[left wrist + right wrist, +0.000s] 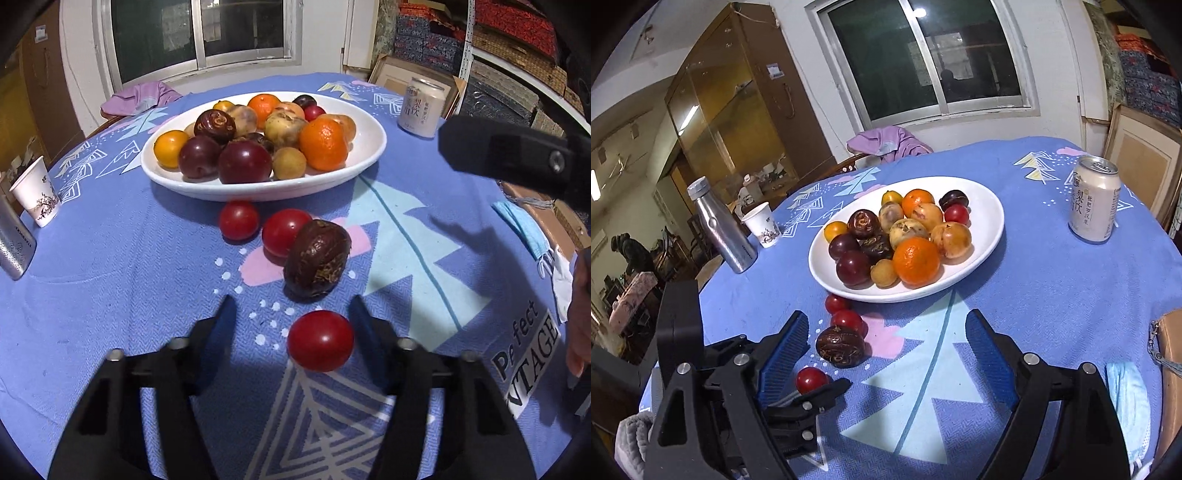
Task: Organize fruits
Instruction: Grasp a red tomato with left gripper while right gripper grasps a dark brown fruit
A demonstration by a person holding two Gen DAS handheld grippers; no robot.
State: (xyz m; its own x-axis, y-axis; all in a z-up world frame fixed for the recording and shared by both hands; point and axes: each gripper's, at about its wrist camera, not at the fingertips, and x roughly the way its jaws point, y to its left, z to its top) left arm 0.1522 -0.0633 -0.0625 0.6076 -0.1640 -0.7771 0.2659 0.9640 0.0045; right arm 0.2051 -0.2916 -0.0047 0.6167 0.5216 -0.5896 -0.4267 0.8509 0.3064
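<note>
Blue tablecloth (110, 258): printed with pale tree shapes, it covers the whole table.
White plate (365, 122): an oval dish near the far middle of the cloth, piled with oranges, dark plums, yellow fruits and brown wrinkled fruits.
Loose fruits: four lie on the cloth in a line running from the plate's near rim toward the left gripper.
Small red fruit (239, 220): just beside the plate's rim.
Second red fruit (282, 230): next in the line, touching the brown fruit.
Brown wrinkled fruit (317, 258): in the middle of the line.
Nearest red fruit (320, 340): sits on the cloth between the left gripper's fingers, close against one pad and clear of the other.
Left gripper (291, 314): jaws partly spread around the nearest red fruit, not pinching it.
Right gripper (886, 332): jaws spread wide over bare cloth, nothing between them.
Drink can (1093, 199): upright, right of the plate.
Paper cup (762, 223) and metal bottle (720, 225): upright, left of the plate.
Face mask (1126, 398): at the table's right edge.
</note>
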